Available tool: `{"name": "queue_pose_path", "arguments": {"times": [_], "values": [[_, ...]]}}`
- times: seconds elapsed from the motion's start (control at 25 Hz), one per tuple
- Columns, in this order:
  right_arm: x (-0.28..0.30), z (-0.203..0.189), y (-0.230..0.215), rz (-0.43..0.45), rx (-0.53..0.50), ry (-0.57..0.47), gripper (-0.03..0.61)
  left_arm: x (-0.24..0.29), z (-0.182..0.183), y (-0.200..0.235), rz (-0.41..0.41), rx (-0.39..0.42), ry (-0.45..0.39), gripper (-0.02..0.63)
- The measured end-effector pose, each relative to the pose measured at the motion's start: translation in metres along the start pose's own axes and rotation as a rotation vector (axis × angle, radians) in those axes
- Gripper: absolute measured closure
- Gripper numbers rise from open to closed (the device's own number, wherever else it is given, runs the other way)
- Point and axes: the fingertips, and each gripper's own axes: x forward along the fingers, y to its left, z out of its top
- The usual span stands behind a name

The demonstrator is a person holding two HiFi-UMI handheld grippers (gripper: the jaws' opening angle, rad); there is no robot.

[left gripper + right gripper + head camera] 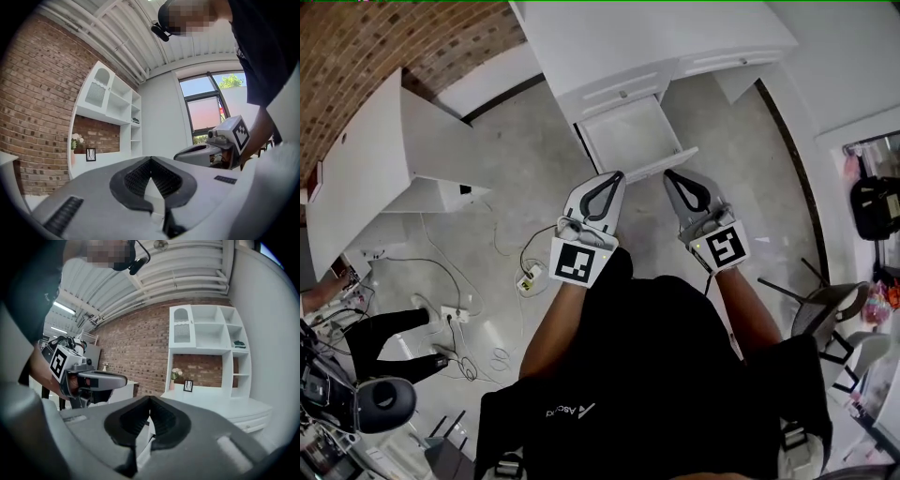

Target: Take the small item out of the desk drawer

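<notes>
We look steeply down on two white desks: one (675, 37) at the top and one (356, 169) at the left, with grey floor (516, 159) between them. One person in a black shirt (666, 375) fills the bottom and is cut off by the lower edge. The top desk has one drawer (623, 141) pulled open, and its inside shows plain white. Just in front of the drawer's front edge we see two grippers side by side, the left gripper (620, 175) and the right gripper (667, 173). Each carries one marker cube. Both have their jaws closed tip to tip, with nothing between them. Loose cables (478, 356) trail across the floor at the left.

Both gripper views tilt upward to a brick wall (136, 357) and one white shelf unit (211, 343), so neither shows the drawer. We cannot make out the small item in any view.
</notes>
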Motion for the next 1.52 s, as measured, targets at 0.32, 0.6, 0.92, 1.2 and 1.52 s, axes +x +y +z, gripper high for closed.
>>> {"name": "queue_pose_path", "arguments": {"times": [0.32, 0.6, 0.92, 1.2, 1.52], "values": [[0.093, -0.055, -0.039, 0.08, -0.042, 0.146, 0.575, 0.048, -0.039, 0.065, 0.024, -0.061, 0.024, 0.616], [0.16, -0.12, -0.079, 0.194, -0.08, 0.289, 0.566, 0.102, -0.087, 0.106, 0.084, -0.11, 0.101, 0.615], [0.216, -0.217, -0.117, 0.302, -0.069, 0.472, 0.52, 0.157, -0.148, 0.152, 0.189, -0.122, 0.206, 0.615], [0.252, -0.298, -0.13, 0.373, -0.074, 0.625, 0.443, 0.171, -0.205, 0.173, 0.269, -0.181, 0.251, 0.615], [0.312, -0.415, -0.139, 0.378, -0.084, 0.777, 0.397, 0.181, -0.294, 0.224, 0.303, -0.245, 0.272, 0.615]]}}
